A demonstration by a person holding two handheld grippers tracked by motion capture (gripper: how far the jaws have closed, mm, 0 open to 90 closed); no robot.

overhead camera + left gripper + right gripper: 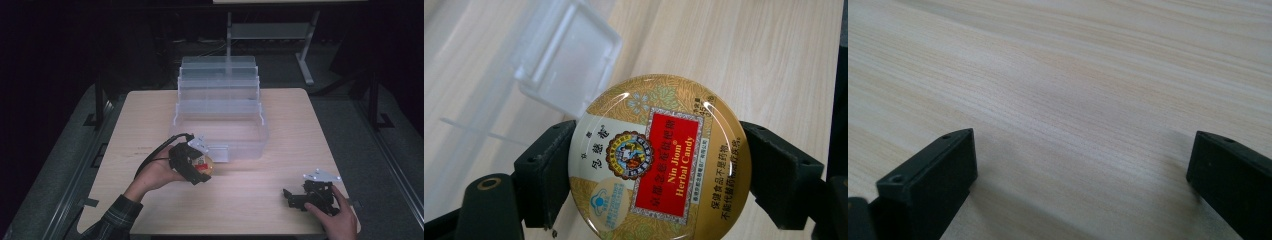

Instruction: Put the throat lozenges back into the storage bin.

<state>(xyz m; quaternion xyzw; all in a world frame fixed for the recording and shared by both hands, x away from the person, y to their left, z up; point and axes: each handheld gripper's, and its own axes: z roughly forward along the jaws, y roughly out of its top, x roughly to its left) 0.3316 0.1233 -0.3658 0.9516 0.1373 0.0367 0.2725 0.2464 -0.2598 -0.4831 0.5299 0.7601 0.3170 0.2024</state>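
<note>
Gold herbal candy tin [659, 157], centre frame, sits pinched by its rim in my left tool [192, 164]; right tool [300, 197] rests wide open, empty, lower right. Smooth metal could slip near the clear bin [220, 127].

Pale wood-grain table [260, 192], seen from above.
Carried a clear plastic tiered bin [220, 117] at its far middle, reaching past the back edge; also bore the right gripper [300, 196] near the front right corner, jaws spread wide over bare wood. Stood on dark grey floor [375, 165].
</note>
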